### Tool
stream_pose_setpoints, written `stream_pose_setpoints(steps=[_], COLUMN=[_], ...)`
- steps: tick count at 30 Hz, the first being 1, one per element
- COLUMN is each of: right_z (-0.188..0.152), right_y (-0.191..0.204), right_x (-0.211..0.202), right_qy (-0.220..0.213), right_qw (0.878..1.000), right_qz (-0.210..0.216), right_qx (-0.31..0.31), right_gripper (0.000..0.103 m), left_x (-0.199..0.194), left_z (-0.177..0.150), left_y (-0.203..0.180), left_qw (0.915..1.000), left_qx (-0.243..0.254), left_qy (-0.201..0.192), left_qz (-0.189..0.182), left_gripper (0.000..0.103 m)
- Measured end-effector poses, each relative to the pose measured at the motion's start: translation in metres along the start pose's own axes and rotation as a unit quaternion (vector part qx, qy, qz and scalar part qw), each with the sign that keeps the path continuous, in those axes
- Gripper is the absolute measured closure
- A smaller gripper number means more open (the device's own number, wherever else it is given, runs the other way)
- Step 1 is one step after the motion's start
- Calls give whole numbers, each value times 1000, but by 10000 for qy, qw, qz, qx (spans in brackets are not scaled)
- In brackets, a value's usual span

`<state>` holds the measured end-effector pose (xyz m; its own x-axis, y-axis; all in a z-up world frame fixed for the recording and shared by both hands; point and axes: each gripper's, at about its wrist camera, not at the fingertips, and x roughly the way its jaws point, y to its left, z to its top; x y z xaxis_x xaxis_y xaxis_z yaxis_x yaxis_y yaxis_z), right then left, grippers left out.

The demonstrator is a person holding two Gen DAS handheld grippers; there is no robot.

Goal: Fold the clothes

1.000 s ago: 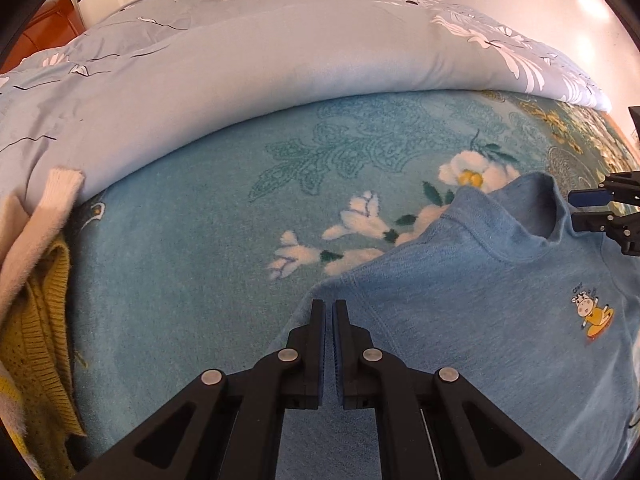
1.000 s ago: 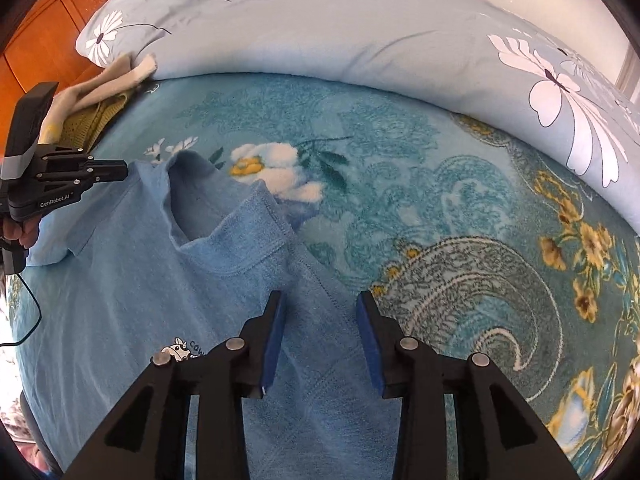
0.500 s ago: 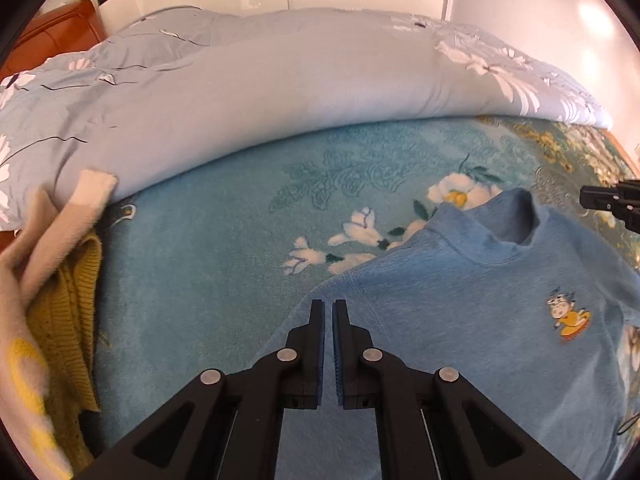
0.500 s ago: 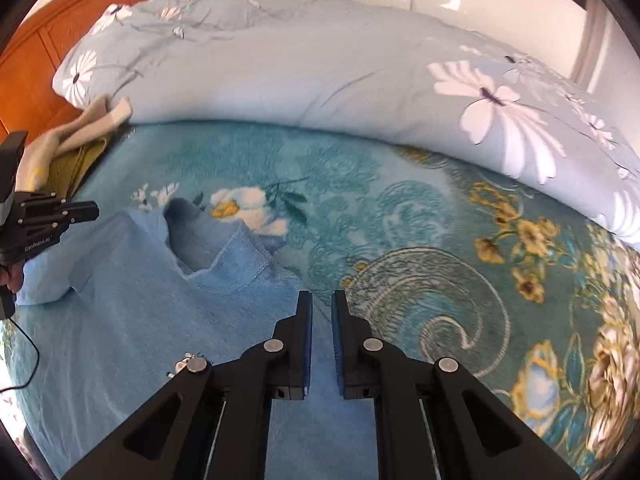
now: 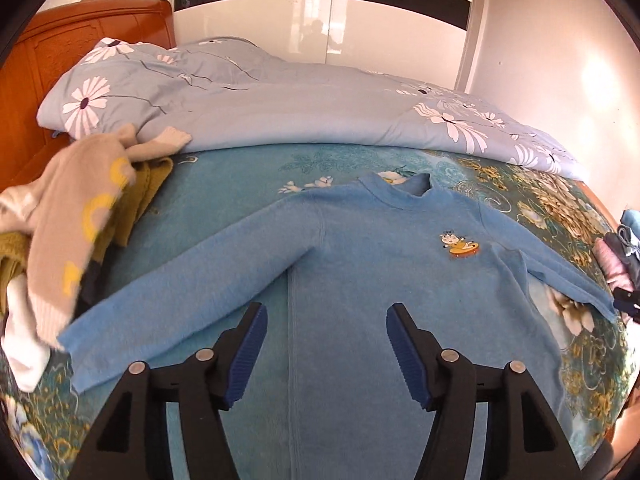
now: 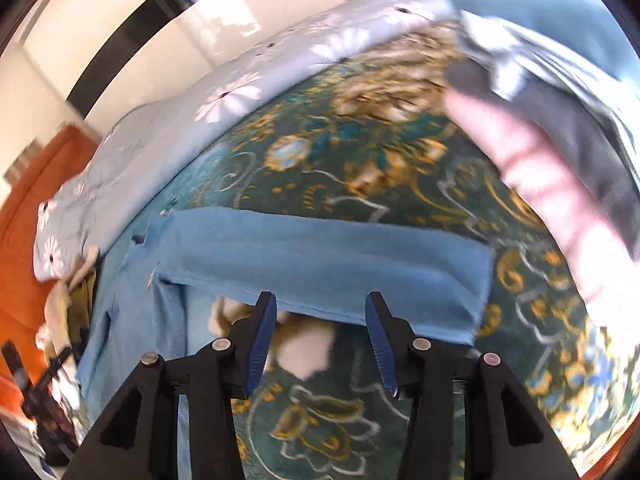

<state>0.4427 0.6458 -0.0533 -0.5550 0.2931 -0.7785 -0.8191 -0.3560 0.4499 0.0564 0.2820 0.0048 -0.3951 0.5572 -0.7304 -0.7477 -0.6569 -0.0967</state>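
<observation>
Left wrist view. Left gripper (image 5: 323, 347), bottom centre: jaws parting and empty, blue pads clear of the cloth below. Blue sweater (image 5: 360, 264), centre of frame: spread flat, front up, on a teal floral blanket (image 5: 224, 196); collar toward the top, one sleeve running to lower left, the other to the right edge; small cartoon patch (image 5: 458, 245) on the chest. Pile of beige, yellow and white garments (image 5: 68, 240), left edge, touching the sleeve's cuff. Pale blue daisy-print duvet (image 5: 240, 108), across the upper half, behind the blanket. Orange wooden headboard (image 5: 68, 40), upper left. Folded clothes (image 5: 624, 264), right edge, partly cut off.

Right wrist view, blurred and tilted. Right gripper (image 6: 322, 342), bottom centre: jaws parting and empty. The sweater's sleeve (image 6: 320, 264) lies straight across mid-frame, just beyond the fingertips. Pink and dark folded garments (image 6: 560, 184), upper right. Left gripper (image 6: 40, 392) at the lower left edge, state unreadable here.
</observation>
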Motion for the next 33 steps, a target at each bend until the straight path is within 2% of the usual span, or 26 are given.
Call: stream_pose_setpoints(steps=[4, 9, 11, 13, 19, 22, 24, 25, 26, 30, 33], right_z=[-11, -23, -29, -34, -27, -22, -17, -13, -8, 23, 55], right_y=[-48, -59, -57, -53, -56, -55, -51, -48, -45, -7, 61], right_x=[0, 7, 10, 15, 21, 21, 20, 18, 16, -8, -39], right_qy=[-153, -378, -357, -340, -898, -1127, -1239, -1283, -1317, -1553, -1953], right_qw=[9914, 9712, 9650, 9622, 9518, 9498, 9525, 9553, 9576, 9702, 9767], right_qz=[356, 604, 834, 872, 658, 473, 242, 110, 27, 25, 128], right_qx=[1250, 2273, 2461, 2560, 2859, 2880, 2770, 2662, 2564, 1862, 879], right_gripper=[55, 55, 55, 55, 55, 55, 69, 89, 95, 98, 98], left_x=[-14, -27, -30, -30, -27, -22, -19, -18, -17, -14, -13], left_z=[-24, -38, -40, -39, -40, -44, -47, -49, -51, -52, -50], left_y=[-3, -5, -4, -2, 7, 16, 24, 29, 34, 57, 75], left_qw=[9992, 9980, 9980, 9976, 9959, 9945, 9932, 9924, 9916, 9877, 9828], left_qx=[-359, -563, -579, -638, -823, -965, -1087, -1153, -1216, -1472, -1729], left_qy=[19, 52, 35, 7, -32, 0, 9, 13, 15, -48, -162], left_qz=[-161, -277, -266, -273, -381, -397, -409, -419, -437, -519, -636], left_gripper=[35, 34, 34, 34, 34, 34, 34, 34, 34, 34, 34])
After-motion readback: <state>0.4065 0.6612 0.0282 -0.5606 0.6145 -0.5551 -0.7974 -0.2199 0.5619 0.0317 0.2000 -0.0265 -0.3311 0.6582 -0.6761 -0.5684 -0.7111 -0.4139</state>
